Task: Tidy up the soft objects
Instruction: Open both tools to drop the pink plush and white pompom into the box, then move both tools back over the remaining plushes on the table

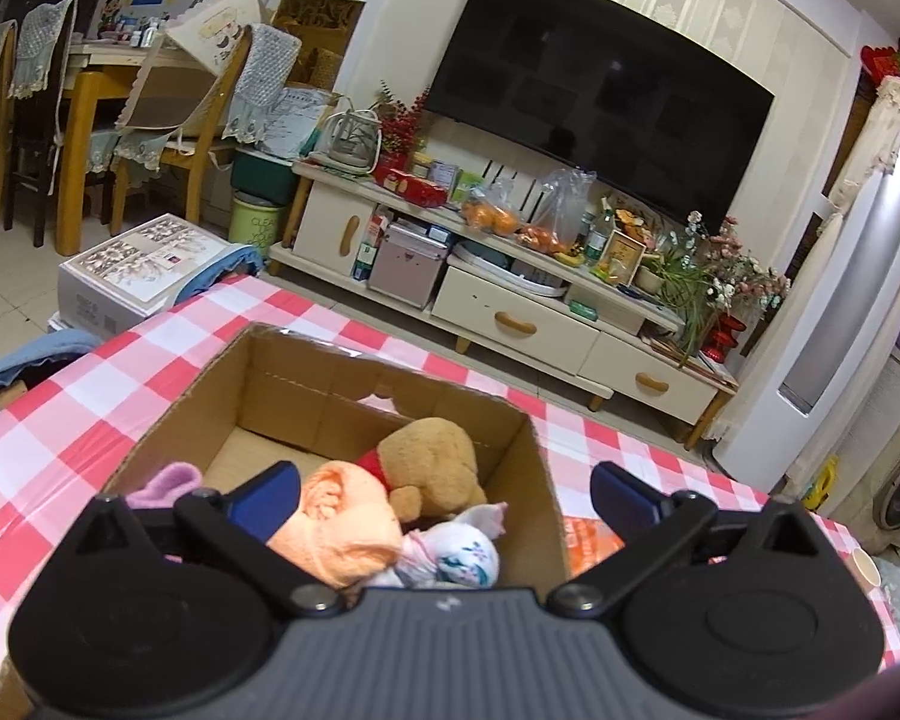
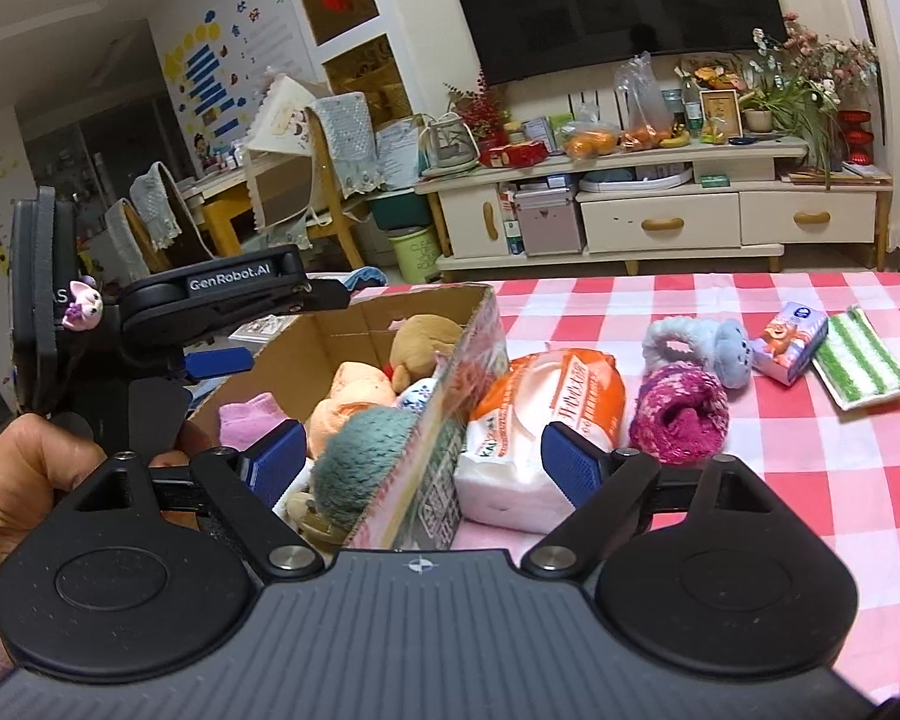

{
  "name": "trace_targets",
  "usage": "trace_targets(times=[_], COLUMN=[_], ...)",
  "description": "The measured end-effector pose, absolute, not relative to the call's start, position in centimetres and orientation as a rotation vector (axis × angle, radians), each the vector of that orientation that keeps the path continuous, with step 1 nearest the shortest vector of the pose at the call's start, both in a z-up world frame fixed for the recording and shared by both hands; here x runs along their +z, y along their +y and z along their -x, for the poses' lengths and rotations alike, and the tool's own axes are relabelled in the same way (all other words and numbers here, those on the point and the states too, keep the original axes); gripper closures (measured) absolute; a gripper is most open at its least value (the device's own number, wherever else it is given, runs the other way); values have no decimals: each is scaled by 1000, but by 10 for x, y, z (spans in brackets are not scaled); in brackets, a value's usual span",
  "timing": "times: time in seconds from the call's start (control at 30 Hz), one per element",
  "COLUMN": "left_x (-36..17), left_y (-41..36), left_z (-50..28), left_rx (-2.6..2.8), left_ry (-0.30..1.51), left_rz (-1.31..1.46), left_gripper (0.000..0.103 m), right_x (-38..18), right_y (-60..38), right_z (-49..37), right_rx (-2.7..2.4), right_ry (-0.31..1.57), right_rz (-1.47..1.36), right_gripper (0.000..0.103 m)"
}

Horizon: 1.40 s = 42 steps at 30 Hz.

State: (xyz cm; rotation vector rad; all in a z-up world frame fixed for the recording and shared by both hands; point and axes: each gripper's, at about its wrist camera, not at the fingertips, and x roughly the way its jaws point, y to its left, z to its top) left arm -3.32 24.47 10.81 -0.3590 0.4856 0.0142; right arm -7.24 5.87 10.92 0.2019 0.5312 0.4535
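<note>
Both grippers, left (image 1: 444, 495) and right (image 2: 423, 450), were spread wide, holding nothing. "GenRobot.AI" showed on the left one. Plush bear (image 2: 420, 345) lay in the cardboard box (image 2: 450, 396); orange packet (image 2: 546, 414), lettering unreadable, sat just right.

Both wrist views closely overlook the box (image 1: 354, 396).

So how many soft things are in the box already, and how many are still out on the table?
In the cardboard box: 5 — brown teddy, peach toy, pink sock, teal knit, white floral cloth.
On the checked table: 5 — orange tissue pack, magenta hat, blue plush, small tissue packet, green striped cloth.
Total: 10
</note>
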Motion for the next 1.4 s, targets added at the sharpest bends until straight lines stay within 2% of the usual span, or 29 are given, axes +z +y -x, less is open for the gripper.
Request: trace_targets(times=[1.4], left_x=[97], left_y=[125], left_z=[17], left_rx=[-159], left_ry=[551], left_rz=[155], left_gripper=[1], right_x=[102], right_y=[-16], right_z=[108], right_rx=[246], right_ry=[499], right_rz=[-293], right_gripper=[0])
